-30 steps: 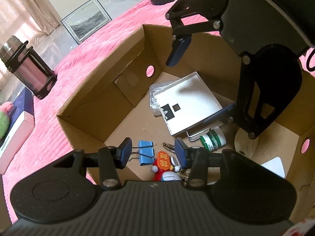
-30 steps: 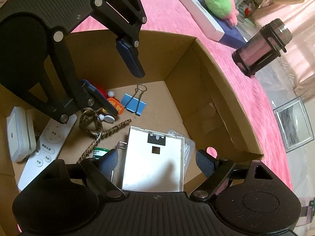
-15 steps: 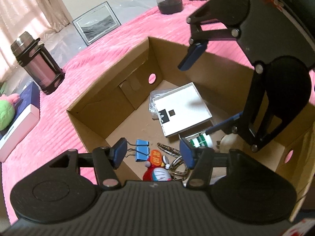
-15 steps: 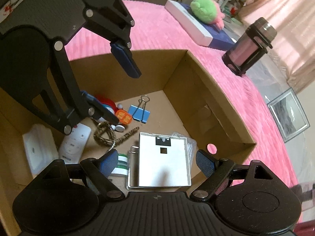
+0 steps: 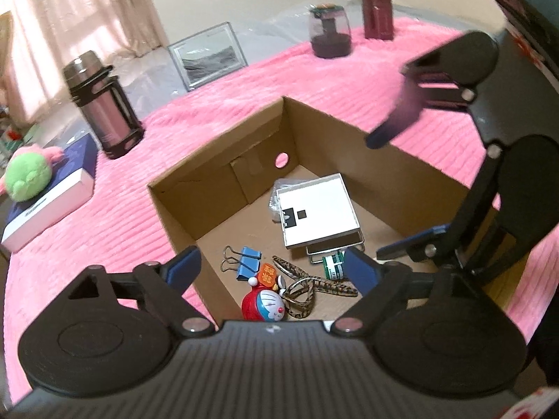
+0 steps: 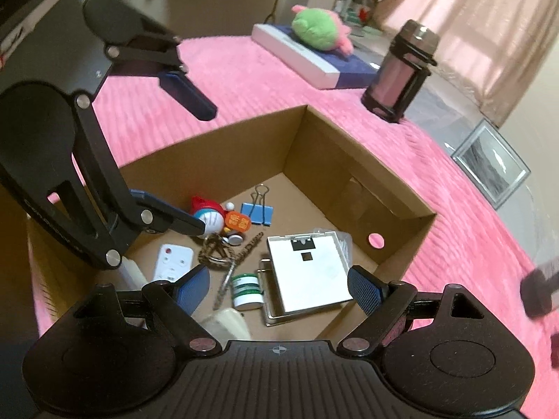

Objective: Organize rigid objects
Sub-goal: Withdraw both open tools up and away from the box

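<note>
Cardboard box [image 5: 216,188], open-topped on a pink ribbed cover [image 5: 332,80], holds the small things of the task and fills the middle of both views. Nearest in the left wrist view, the left gripper [image 5: 270,269] has just been opening its jaws; they stand wide with nothing between them, above the box's near corner. Just beyond lie a red-and-white cat figure [image 5: 262,305], a patterned strap [image 5: 307,284], a blue binder clip [image 5: 246,262] and a green-and-white tub [image 5: 333,267], then a white square frame back [image 5: 316,216] lying flat on a clear plastic bag [image 5: 281,190]. The right gripper [image 6: 279,288] is likewise spread wide and empty; in the left view its arm blocks the box's right side. Only the right wrist view shows a white remote [image 6: 173,262] and a pale object [image 6: 229,321] at the box's lower left. Farther out stand a steel flask [image 5: 101,104] at left, a green plush [image 5: 29,178] on a flat box [image 5: 52,202], a leaning picture frame [image 5: 208,56], and, only in the left view, a dark jar [image 5: 330,31] and a maroon canister [image 5: 377,15] at the top.
</note>
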Available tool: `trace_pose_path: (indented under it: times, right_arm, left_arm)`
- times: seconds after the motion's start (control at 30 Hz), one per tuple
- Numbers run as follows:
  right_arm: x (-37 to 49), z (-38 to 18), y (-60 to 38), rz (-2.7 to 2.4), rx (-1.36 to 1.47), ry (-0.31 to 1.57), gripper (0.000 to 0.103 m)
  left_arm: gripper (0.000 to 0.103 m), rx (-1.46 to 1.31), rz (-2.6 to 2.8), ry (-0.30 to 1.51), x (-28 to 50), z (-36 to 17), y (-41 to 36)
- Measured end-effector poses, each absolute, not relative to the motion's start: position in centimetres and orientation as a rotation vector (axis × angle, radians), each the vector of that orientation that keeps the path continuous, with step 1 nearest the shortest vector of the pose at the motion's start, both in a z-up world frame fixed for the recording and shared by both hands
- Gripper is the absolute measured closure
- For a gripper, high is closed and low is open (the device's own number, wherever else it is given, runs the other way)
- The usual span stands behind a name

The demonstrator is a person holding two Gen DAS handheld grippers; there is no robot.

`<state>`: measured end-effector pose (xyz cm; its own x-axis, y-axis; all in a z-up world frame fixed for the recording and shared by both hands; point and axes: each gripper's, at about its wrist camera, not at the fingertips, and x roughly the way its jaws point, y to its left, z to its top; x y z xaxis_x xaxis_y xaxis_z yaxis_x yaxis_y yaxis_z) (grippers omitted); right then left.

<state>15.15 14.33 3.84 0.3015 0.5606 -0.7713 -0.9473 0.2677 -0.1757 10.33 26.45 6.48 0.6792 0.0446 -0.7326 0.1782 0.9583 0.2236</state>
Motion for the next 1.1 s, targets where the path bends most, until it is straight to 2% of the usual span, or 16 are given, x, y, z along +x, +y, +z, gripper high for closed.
trace_pose_path:
  times: [0.13,0.37,1.1]
  right_arm:
    - [14.0,4.8,13.1,1.094,-0.640,0.668,0.020]
    - [12.4,6.1,10.0,1.026,-0.461,0.701,0.020]
    - [6.0,8.5,0.9,0.881,-0.079,0.726,0.020]
  left_arm:
    - [0.008,0.229,-0.030,0.794,8.8,7.1,26.4]
    - [0.001,0.146,0.043,0.726,5.8,8.2,26.0]
    - [0.001,-0.139,0.237,0.611,-2.4,9.8,22.6]
